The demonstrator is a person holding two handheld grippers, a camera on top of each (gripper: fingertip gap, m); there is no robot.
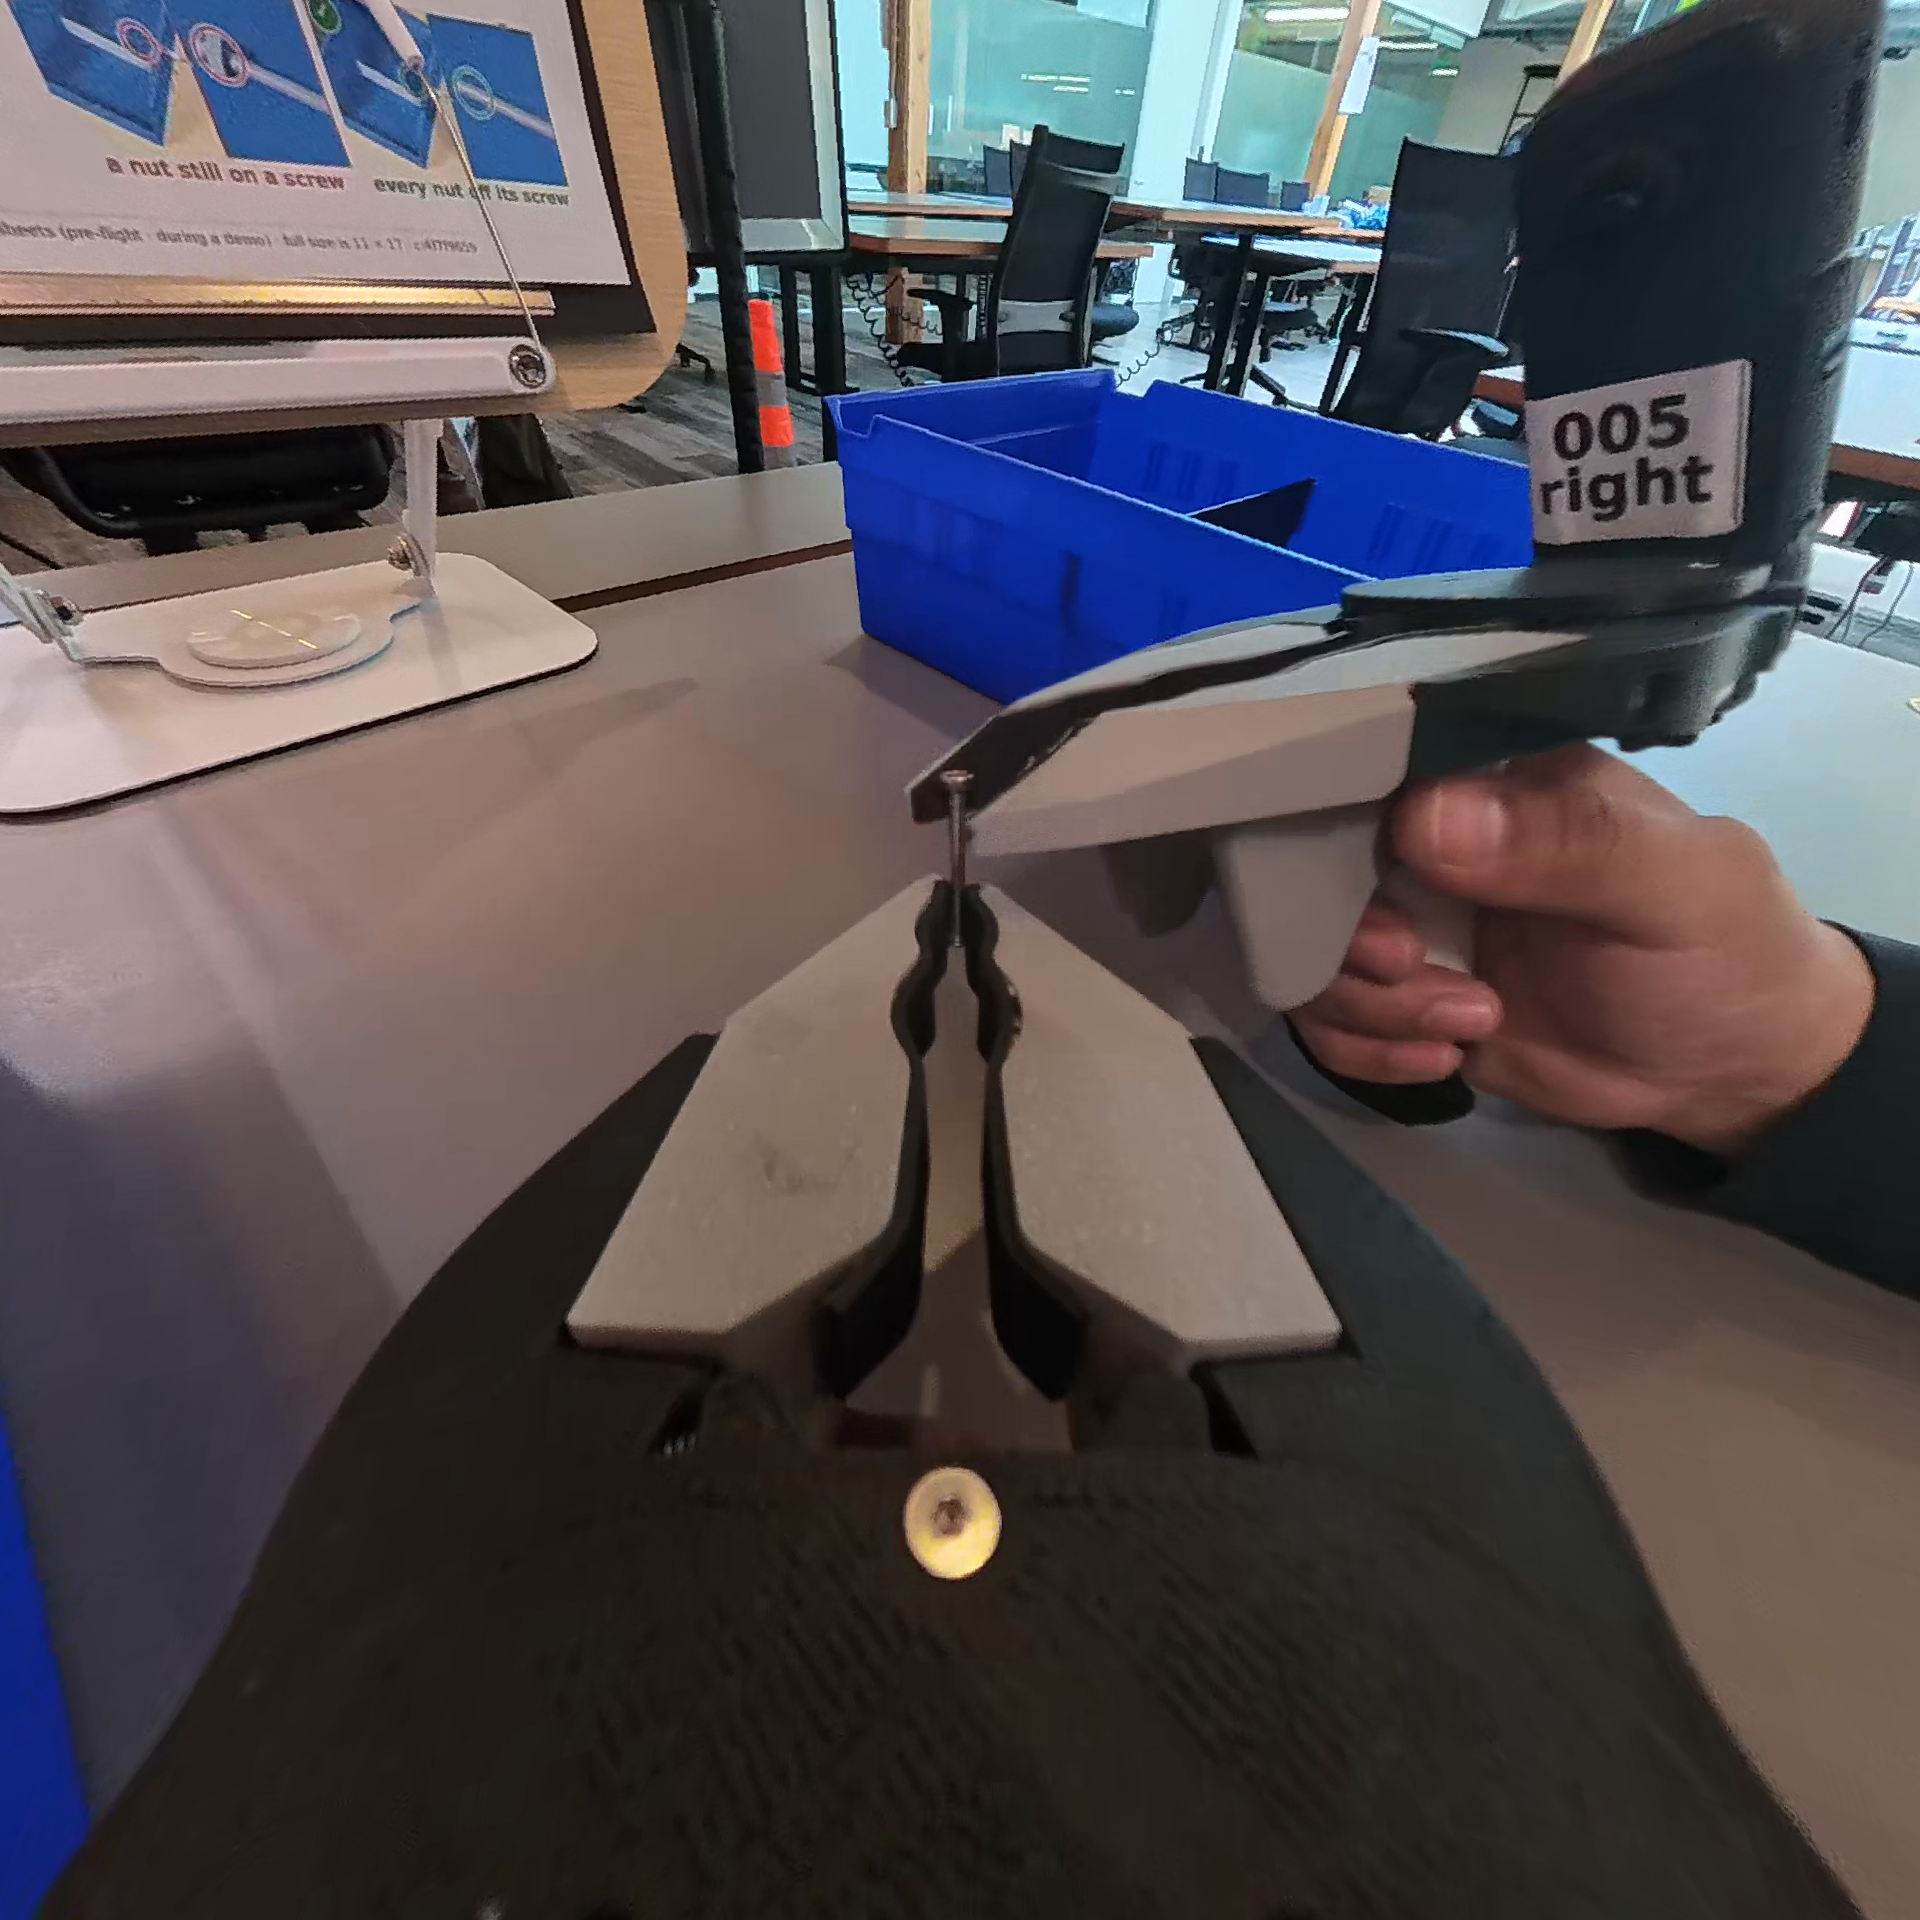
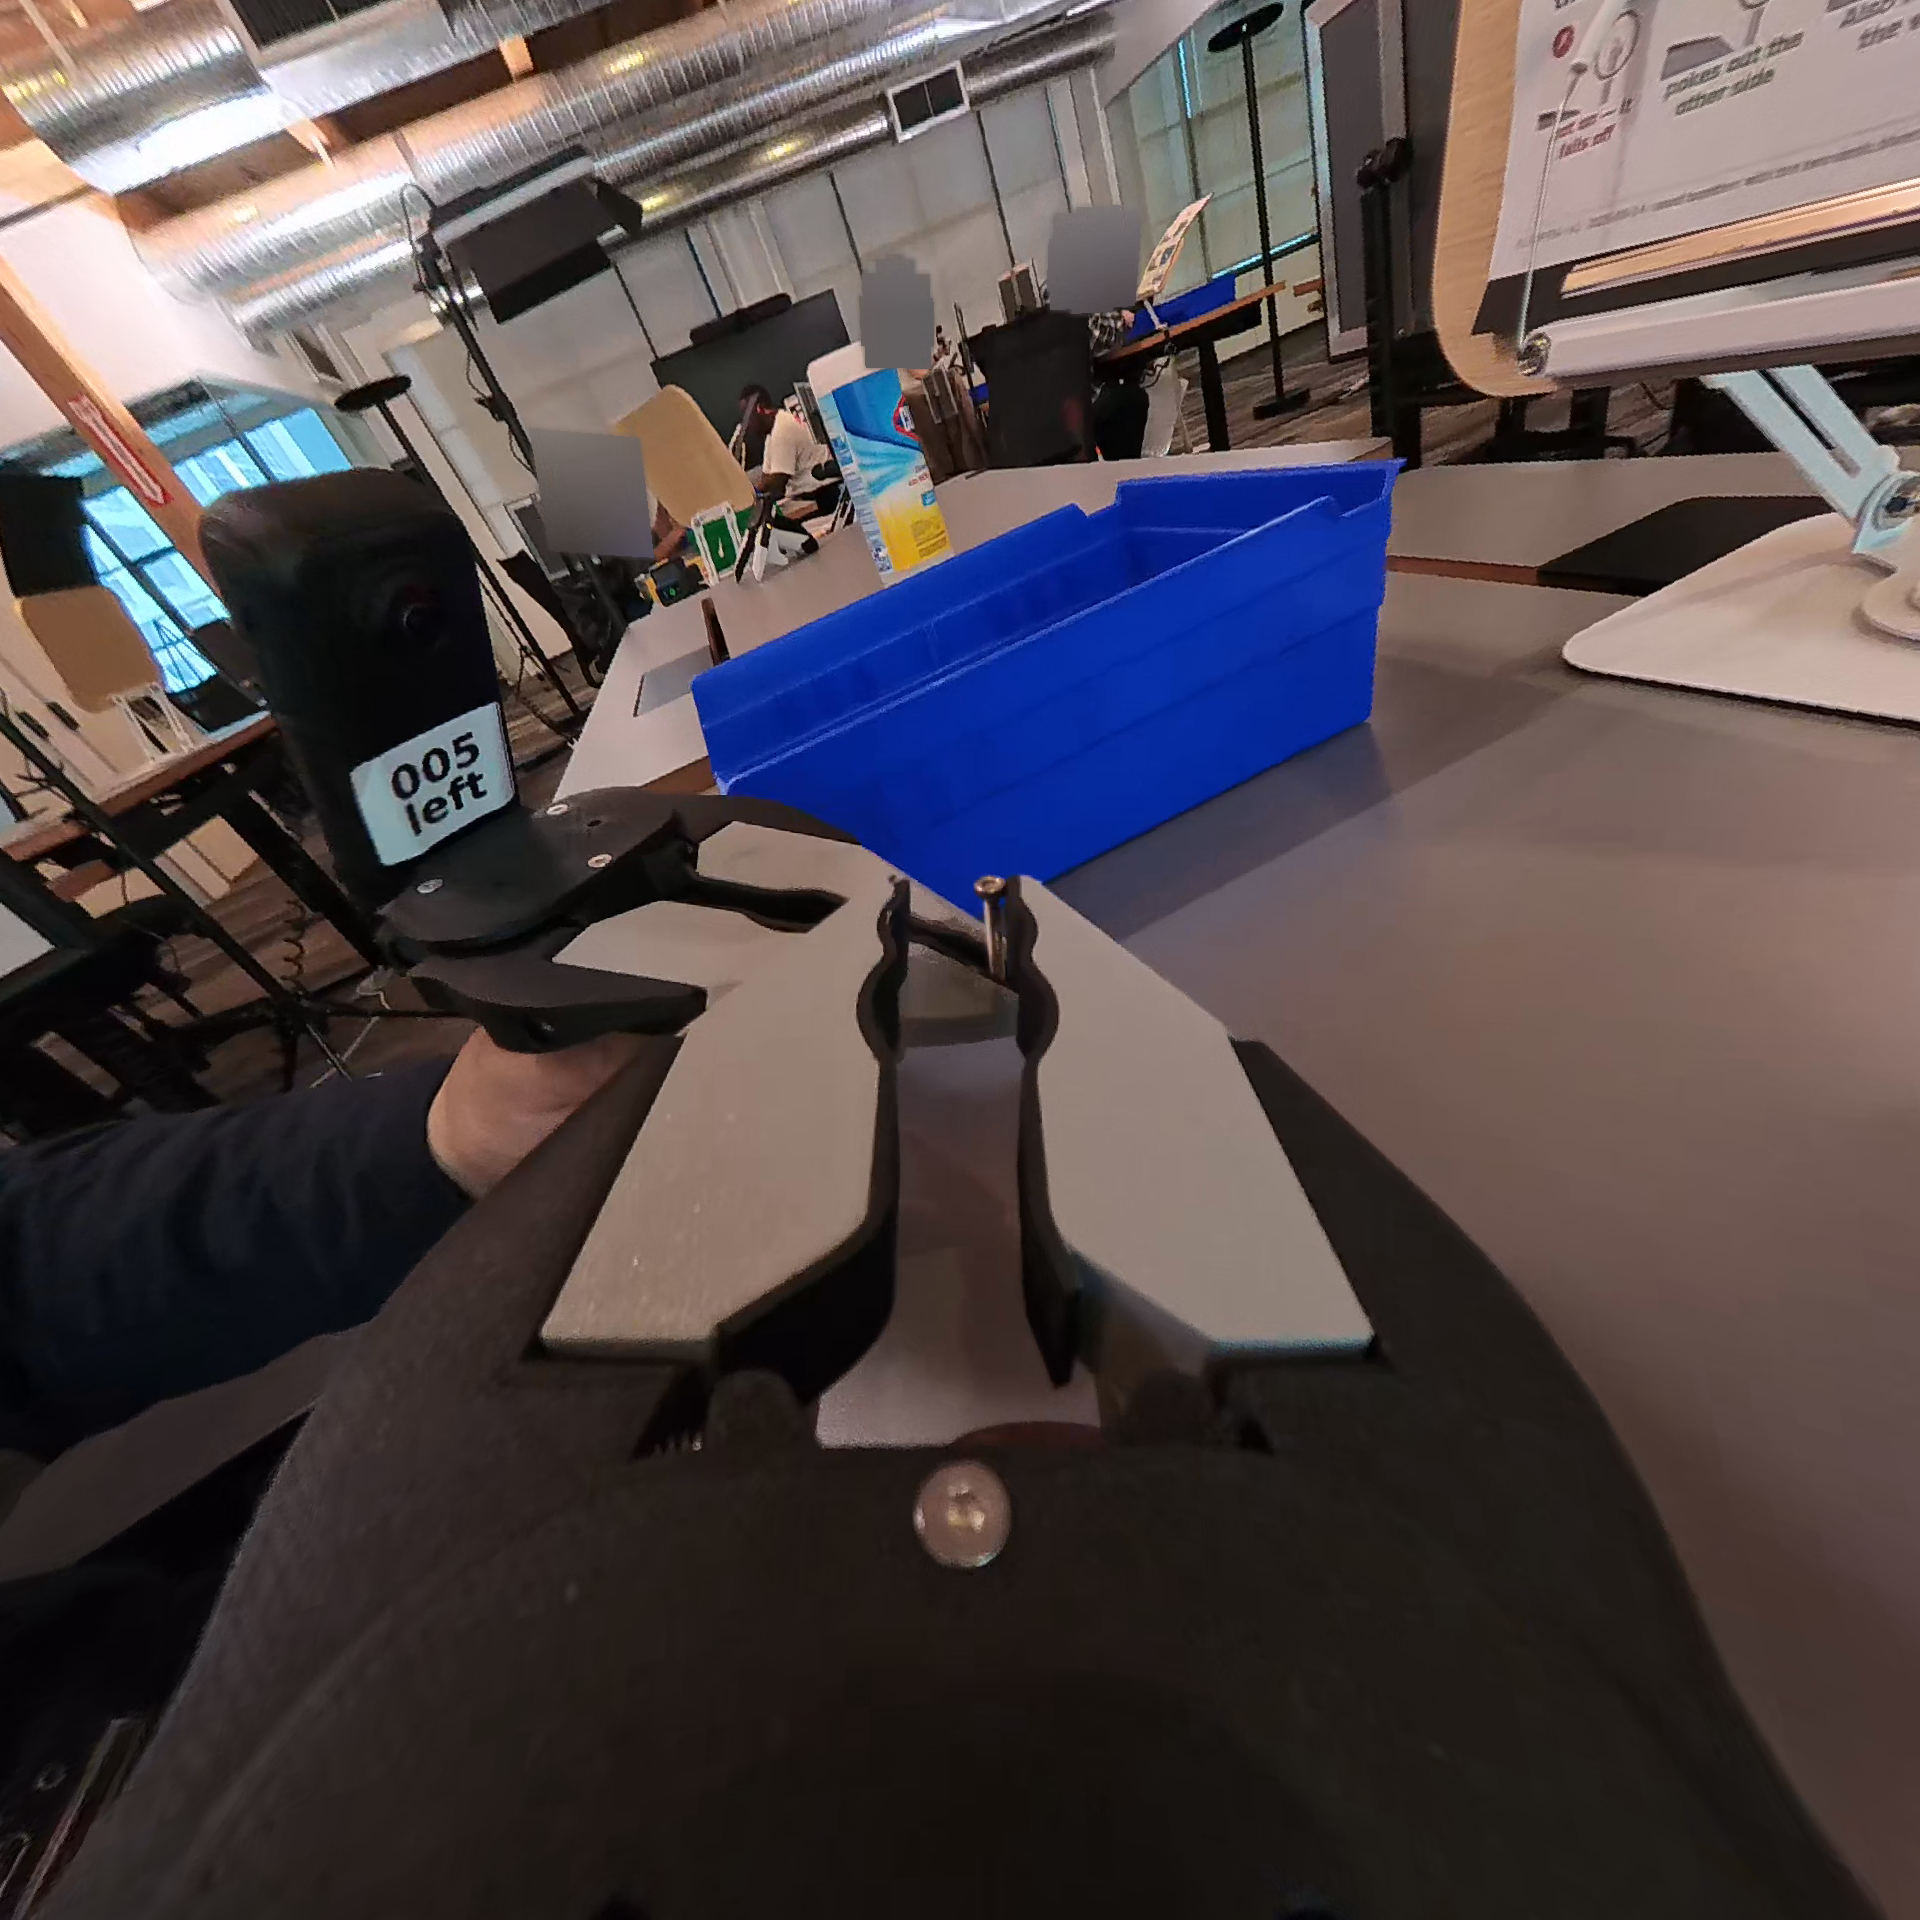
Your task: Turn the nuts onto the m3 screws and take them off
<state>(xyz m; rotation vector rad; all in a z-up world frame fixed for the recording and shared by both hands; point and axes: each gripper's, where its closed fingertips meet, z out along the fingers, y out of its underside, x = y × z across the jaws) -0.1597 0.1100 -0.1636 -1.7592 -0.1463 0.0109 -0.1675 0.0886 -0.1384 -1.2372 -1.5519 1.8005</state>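
My left gripper (image 1: 954, 920) is clamped on the lower shank of the m3 screw (image 1: 957, 831), holding it upright above the tabletop (image 1: 520, 883), well inside its edges, so its threads stay steady. My right gripper (image 2: 956, 914) stands parted, one finger beside the screw's head; I see no nut.

The left wrist view sits behind and above the left gripper (image 1: 954, 914), facing forward along its fingers at close range. The right wrist view sits likewise behind the right gripper (image 2: 956, 925). The two views cross: each shows the other gripper entering beside its own jaws. Both share the screw (image 1: 957, 847) at the jaw tips, the blue bin (image 1: 1049, 540) beyond the jaws, and the grey table (image 1: 416, 935).
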